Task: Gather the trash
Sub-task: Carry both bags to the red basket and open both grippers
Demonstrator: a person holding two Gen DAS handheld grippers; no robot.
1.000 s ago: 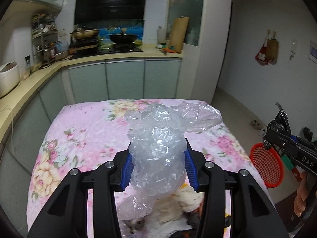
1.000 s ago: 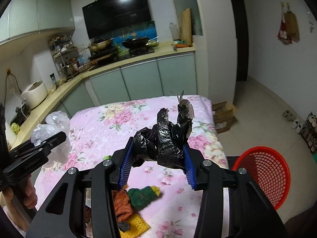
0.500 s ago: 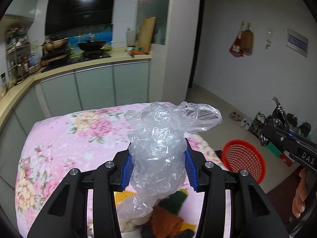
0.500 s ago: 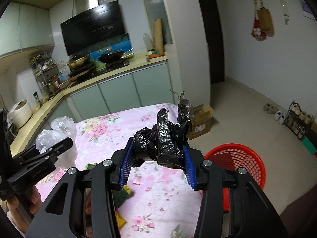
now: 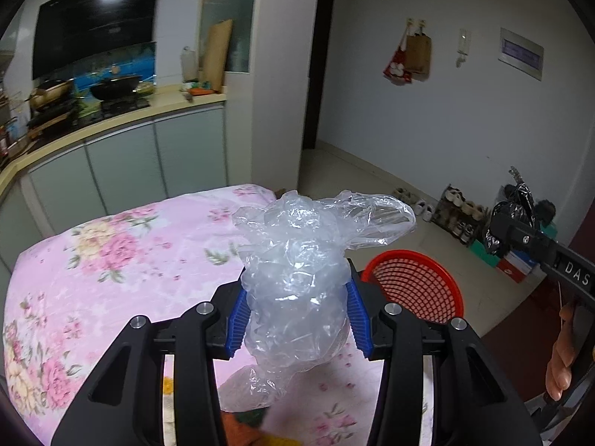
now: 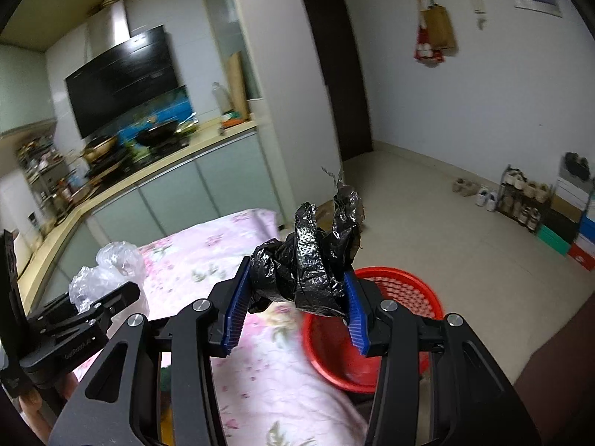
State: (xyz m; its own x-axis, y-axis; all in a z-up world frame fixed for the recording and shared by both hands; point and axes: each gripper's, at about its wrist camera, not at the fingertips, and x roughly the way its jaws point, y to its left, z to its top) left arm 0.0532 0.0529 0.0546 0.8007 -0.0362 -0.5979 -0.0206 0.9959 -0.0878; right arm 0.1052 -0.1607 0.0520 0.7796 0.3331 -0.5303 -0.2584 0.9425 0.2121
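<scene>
**Basket Position Relative to the Two Loaded Grippers**

The right gripper (image 6: 295, 306) is clamped on a wad of black plastic bag (image 6: 308, 264), gripped across its middle with crumpled ends sticking up and forward past the blue pads (image 6: 234, 312). The left gripper (image 5: 297, 308) is clamped on a bundle of clear plastic bag (image 5: 297, 282), which bulges well above its pads and trails a tail below them.

The red basket (image 6: 401, 290) is the controlling reference. From the right gripper it lies directly ahead and below — its near rim sits just under the right-hand pad. From the left gripper the same basket lies ahead, below and off to the right, beyond the edge of the floral tablecloth (image 5: 111, 252). We judge the right gripper the nearer of the two, so its load should release first; the left must travel further rightward.

Against the frames of one second ago, both grippers have swung rightward away from the counter: the basket has moved from the far right margin of each view toward the centre. Both grips are unchanged.
</scene>
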